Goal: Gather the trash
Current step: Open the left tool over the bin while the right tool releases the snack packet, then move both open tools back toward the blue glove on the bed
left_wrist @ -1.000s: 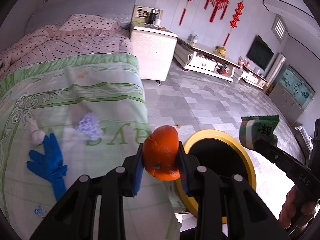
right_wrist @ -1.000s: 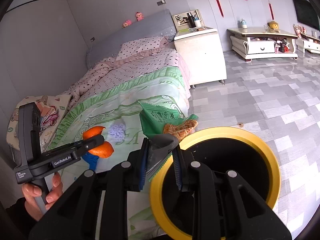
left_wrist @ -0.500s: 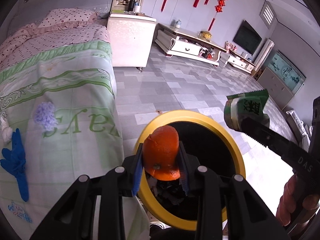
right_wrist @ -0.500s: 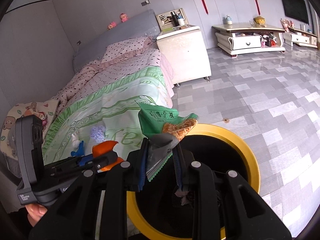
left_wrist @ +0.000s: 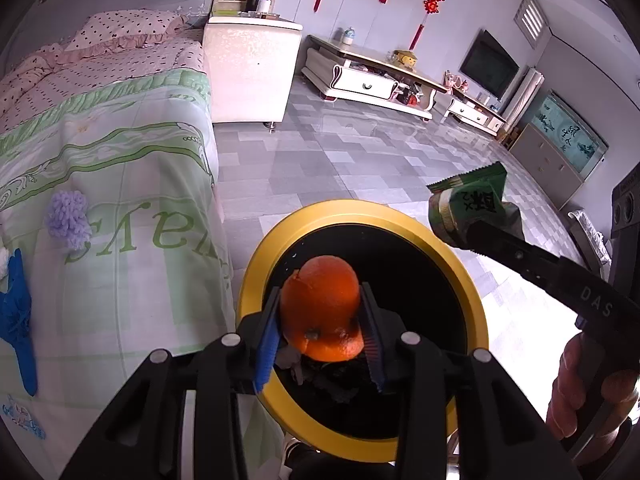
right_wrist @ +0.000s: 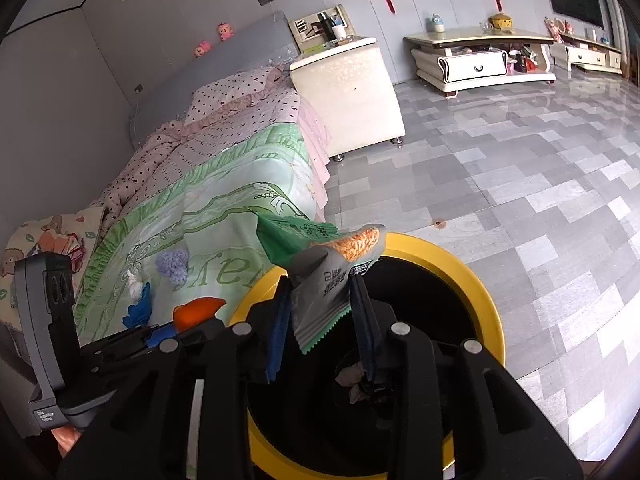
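Note:
A piece of orange peel [left_wrist: 320,304] sits between the blue pads of my left gripper [left_wrist: 320,332], right over the black mouth of the yellow-rimmed bin [left_wrist: 250,312]. The jaws are opening, and the pads still touch the peel on both sides. My right gripper [right_wrist: 320,320] has a green and grey snack wrapper [right_wrist: 324,280] between its pads above the same bin [right_wrist: 490,336]. Its jaws are opening too, and the wrapper still hangs in them. In the left wrist view the right gripper [left_wrist: 452,224] and wrapper [left_wrist: 472,200] hover at the bin's right rim.
A bed with a green quilt [left_wrist: 120,184] stands left of the bin, carrying a purple fluffy ball [left_wrist: 68,216] and a blue glove [left_wrist: 18,320]. A white nightstand [left_wrist: 252,76] and a low TV cabinet [left_wrist: 372,76] stand across the grey tiled floor. A hand [left_wrist: 580,392] grips the right handle.
Both grippers have moved from beside the bed to above the bin mouth and dropped a little. The jaws of both stand slightly wider around the peel and the wrapper.

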